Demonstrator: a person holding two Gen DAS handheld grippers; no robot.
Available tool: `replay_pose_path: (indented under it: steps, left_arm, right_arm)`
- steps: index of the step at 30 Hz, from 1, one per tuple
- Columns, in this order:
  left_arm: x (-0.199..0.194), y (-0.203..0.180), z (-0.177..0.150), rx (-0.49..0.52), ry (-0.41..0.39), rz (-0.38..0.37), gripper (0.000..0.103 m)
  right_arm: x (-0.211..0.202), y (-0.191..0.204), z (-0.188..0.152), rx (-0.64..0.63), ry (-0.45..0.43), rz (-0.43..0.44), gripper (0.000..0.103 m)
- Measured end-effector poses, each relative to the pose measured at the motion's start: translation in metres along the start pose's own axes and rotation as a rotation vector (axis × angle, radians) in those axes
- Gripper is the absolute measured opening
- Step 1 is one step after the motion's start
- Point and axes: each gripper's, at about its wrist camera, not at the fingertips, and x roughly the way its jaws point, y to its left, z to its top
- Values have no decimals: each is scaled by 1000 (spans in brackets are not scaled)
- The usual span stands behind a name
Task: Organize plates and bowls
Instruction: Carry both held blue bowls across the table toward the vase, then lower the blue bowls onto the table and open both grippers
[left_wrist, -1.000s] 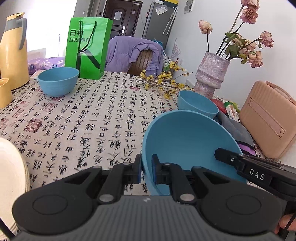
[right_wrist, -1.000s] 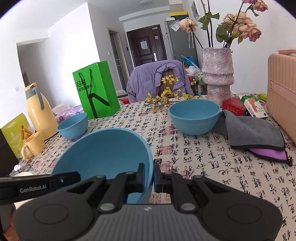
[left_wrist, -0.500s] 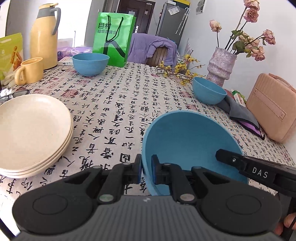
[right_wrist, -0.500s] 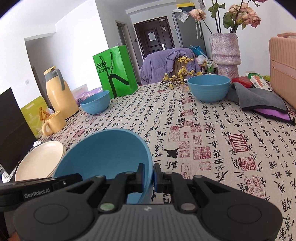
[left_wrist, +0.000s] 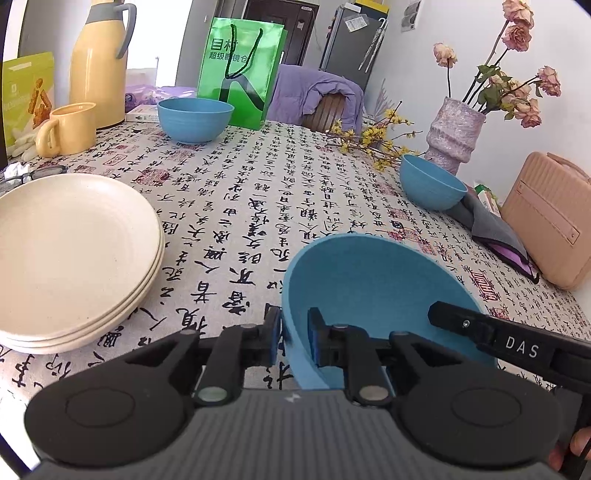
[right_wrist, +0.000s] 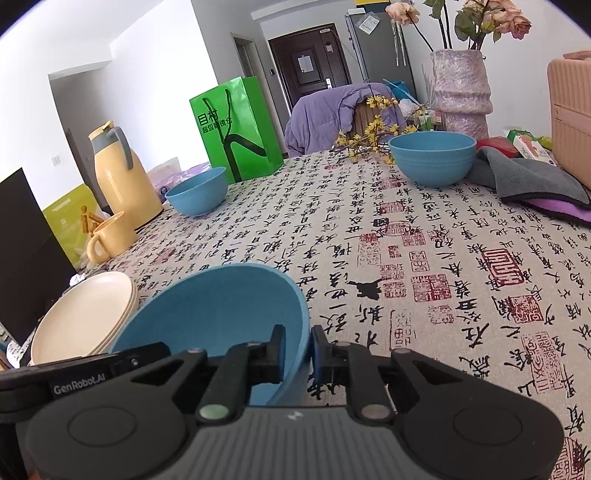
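In the left wrist view, your left gripper (left_wrist: 293, 334) was clamped on the near left rim of the blue bowl (left_wrist: 376, 291), one finger outside the wall and one inside, so the bowl sat directly ahead of the fingers and slightly to the right, tilted with its opening toward the camera. Your right gripper (left_wrist: 509, 343) reached in from the right across the bowl's opposite rim. The stack of cream plates (left_wrist: 70, 254) lay to the left of the held bowl, near it but apart, on the patterned tablecloth (left_wrist: 258, 206). A second blue bowl (left_wrist: 195, 119) stood far back beside the green bag (left_wrist: 240, 70), and a third blue bowl (left_wrist: 430, 181) stood near the vase (left_wrist: 452, 134). In the right wrist view, your right gripper (right_wrist: 298, 350) was closed on the near right rim of the same blue bowl (right_wrist: 218, 306), again one finger on each side of the wall, with the bowl lying ahead and to the left. Your left gripper (right_wrist: 85, 373) held the far left side. The cream plates (right_wrist: 81, 314) showed just behind and left of the bowl; whether they touched could not be told. The other two bowls (right_wrist: 195, 189) (right_wrist: 431, 157) stood well apart on the cloth (right_wrist: 443, 266).
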Motion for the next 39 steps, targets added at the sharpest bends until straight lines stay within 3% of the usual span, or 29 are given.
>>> replay_pose_path:
  steps: [1,2,4,7,10,16,27,39]
  left_arm:
    - [-2,1,0,1,-12,1,47]
    - [-7,1,0,0,-43,2,56]
    - [-19,1,-1,35,-134,-18,71]
    - [-39,-4,-7,125,-251,-31,89]
    - [-56,-2,-16,132,-323,-30,100]
    - [-87,8,-44,122,-341,28,103]
    - [-117,1,-90,181,-381,71,103]
    - [-118,-22,-84,237,-392,48,103]
  right_arm:
    - [-1,0,0,1,-10,2,26]
    - [-4,-1,1,4,-27,9,34]
    - [-13,-4,2,11,-77,20,71]
    - [-31,-2,-1,-26,-170,32,80]
    - [-52,1,-7,-66,-248,30,92]
    - [-95,8,-40,-210,-359,-33,103]
    - [-136,-1,-101,-271,-381,-116,103]
    - [-143,-20,-99,-246,-392,-159,103]
